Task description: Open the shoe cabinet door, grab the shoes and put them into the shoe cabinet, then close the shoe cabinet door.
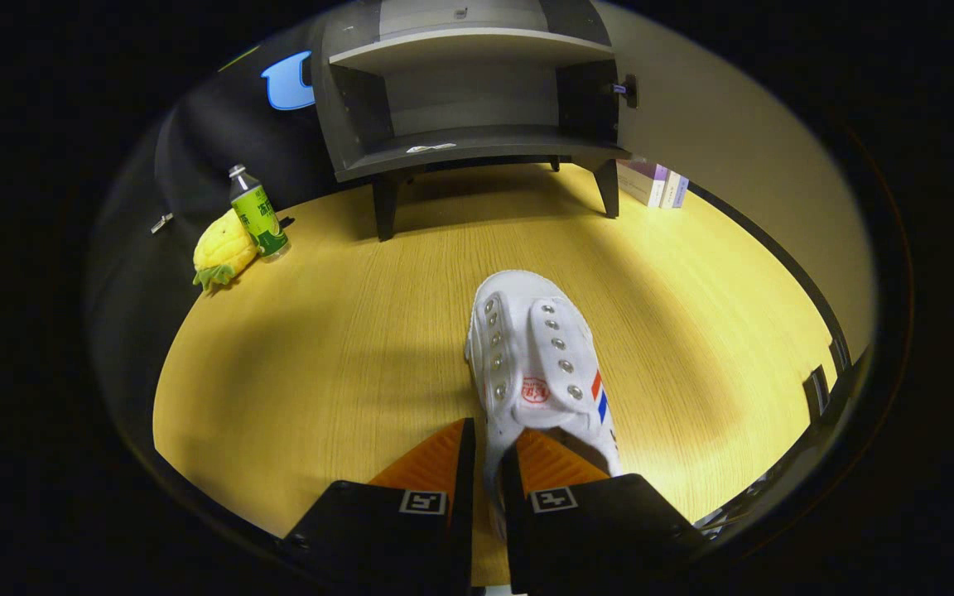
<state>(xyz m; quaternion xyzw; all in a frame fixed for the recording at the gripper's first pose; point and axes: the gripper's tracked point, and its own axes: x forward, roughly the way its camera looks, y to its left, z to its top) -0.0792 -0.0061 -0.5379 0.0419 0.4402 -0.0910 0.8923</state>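
Wooden tabletop (320, 356), jaws pinching shoe (539, 364) collar, heel hidden

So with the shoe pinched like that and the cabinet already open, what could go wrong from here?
The gripper holds the white shoe only by one thin side wall near the heel, so the long toe end may sag, swing or slip out. The cabinet stands well beyond, and the toe could catch the lower shelf edge going in. The open door could be bumped.
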